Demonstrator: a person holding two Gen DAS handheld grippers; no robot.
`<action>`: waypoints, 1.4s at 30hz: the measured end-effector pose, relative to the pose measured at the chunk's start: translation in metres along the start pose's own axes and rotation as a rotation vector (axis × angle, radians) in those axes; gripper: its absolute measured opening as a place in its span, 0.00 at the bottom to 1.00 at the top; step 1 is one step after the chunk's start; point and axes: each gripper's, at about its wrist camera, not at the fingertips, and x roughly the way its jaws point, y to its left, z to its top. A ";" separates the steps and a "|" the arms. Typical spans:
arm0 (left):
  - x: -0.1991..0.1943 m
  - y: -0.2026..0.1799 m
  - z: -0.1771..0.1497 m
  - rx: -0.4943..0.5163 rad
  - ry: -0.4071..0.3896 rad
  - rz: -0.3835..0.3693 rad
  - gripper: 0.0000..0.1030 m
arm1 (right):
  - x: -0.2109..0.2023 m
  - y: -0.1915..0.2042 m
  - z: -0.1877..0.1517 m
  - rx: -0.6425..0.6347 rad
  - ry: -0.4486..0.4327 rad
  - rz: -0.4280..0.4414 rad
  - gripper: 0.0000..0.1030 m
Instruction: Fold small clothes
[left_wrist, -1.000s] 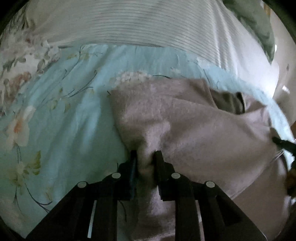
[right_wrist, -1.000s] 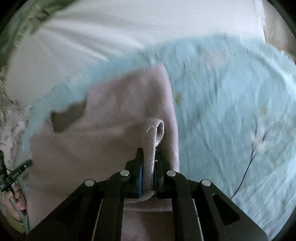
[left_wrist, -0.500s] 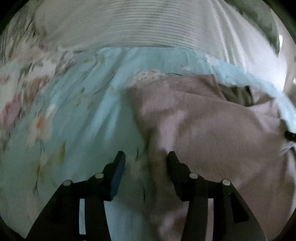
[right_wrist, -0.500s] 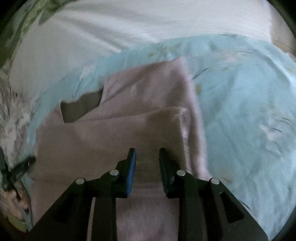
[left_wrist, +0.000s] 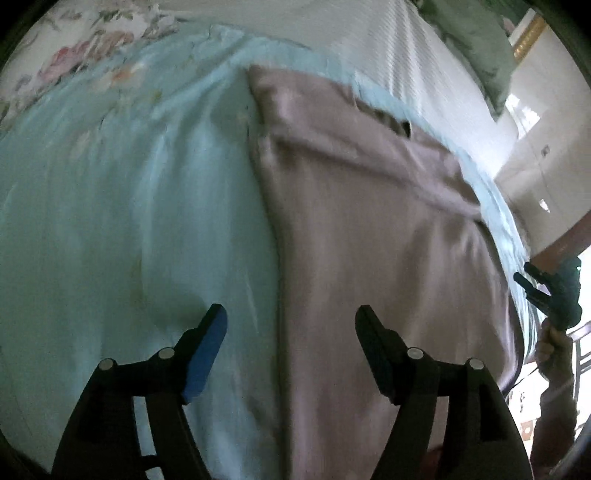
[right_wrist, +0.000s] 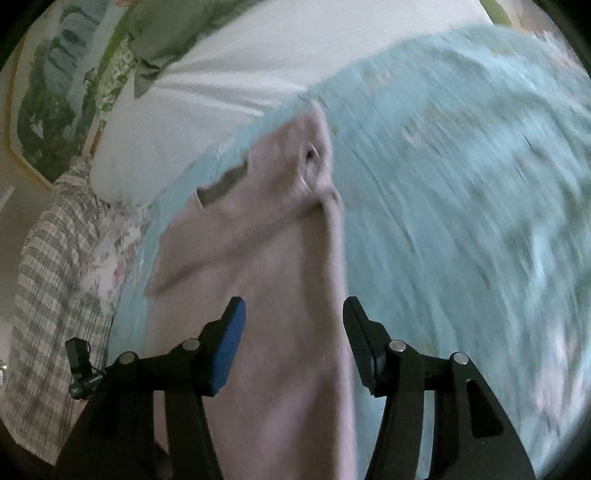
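A dusty-pink garment (left_wrist: 376, 229) lies folded on a light blue floral sheet (left_wrist: 129, 206); a dark neck opening shows at its far end. My left gripper (left_wrist: 290, 317) is open and empty above the garment's left edge. The other gripper shows at the right edge of the left wrist view (left_wrist: 554, 288). In the right wrist view the same garment (right_wrist: 266, 266) lies under my open, empty right gripper (right_wrist: 293, 314), above its right edge. The left gripper shows at that view's lower left (right_wrist: 83, 369).
A white striped pillow (left_wrist: 399, 48) and a green cushion (left_wrist: 476, 44) lie beyond the garment. A plaid cloth (right_wrist: 48, 280) and a framed picture (right_wrist: 48, 92) are at the left of the right wrist view. The blue sheet (right_wrist: 461, 221) spreads right.
Both grippers let go of the pink garment, opened wide and pulled back above it. The garment now lies flat with its fold in place.
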 end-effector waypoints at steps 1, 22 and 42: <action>-0.003 0.000 -0.011 -0.002 0.003 0.002 0.72 | -0.003 -0.006 -0.011 0.008 0.033 0.001 0.55; -0.001 -0.011 -0.149 0.152 0.221 -0.156 0.72 | -0.019 -0.032 -0.137 -0.156 0.337 0.183 0.55; -0.075 -0.015 -0.130 0.161 0.046 -0.284 0.03 | -0.069 0.011 -0.117 -0.208 0.165 0.452 0.14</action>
